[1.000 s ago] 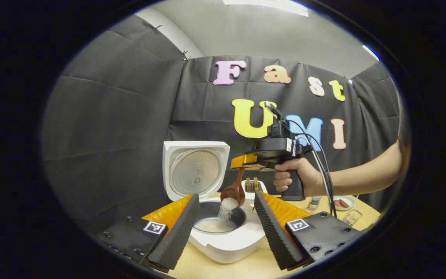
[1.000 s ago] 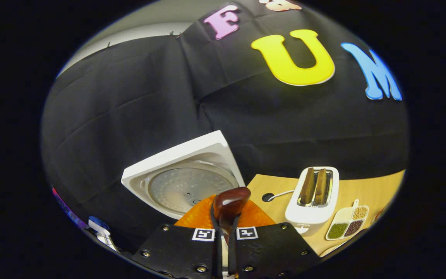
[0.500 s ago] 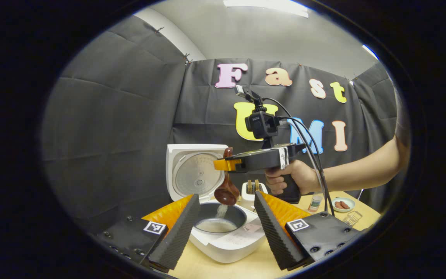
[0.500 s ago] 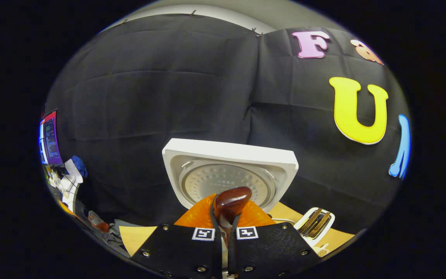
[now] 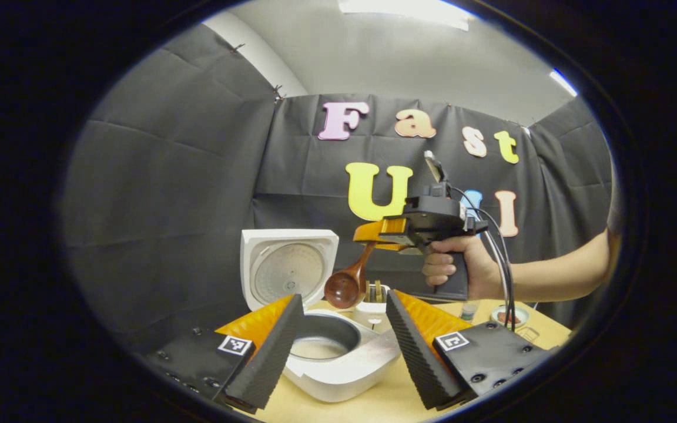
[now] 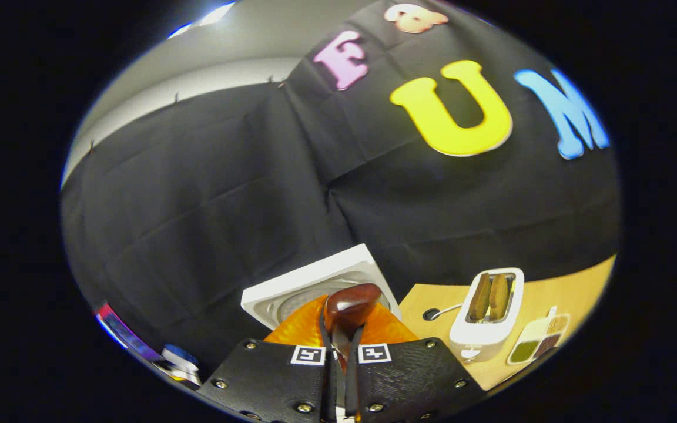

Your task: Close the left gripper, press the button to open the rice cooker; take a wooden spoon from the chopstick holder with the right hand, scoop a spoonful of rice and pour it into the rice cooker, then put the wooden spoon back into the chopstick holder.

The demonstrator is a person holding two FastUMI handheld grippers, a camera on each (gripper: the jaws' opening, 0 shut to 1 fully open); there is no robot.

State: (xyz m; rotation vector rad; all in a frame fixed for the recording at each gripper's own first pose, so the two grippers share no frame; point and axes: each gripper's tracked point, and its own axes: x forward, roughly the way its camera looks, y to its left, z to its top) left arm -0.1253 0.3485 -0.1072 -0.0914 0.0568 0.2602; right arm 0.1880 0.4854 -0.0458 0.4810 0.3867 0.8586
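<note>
Rice has stopped falling since half a second ago: the wooden spoon I hold has swung from over the pot to above the cooker's far right edge, bowl hanging low, and looks empty. Nearest in the left gripper view, my left gripper sits with its fingers spread wide, gripping nothing, framing the rice cooker on the wooden table. Rice lies in the bottom of the cooker's pot. Its lid stands upright behind. Past the pot, my right gripper hangs in the air, held by a hand, clamped on the spoon's handle; cables trail off its back. In the right gripper view the spoon sticks out between the nearly closed fingers, lid just beyond. Farther right on the table stands a white toaster with two slices in it, and a tray of grains beside it. I can't pick out the chopstick holder.
</note>
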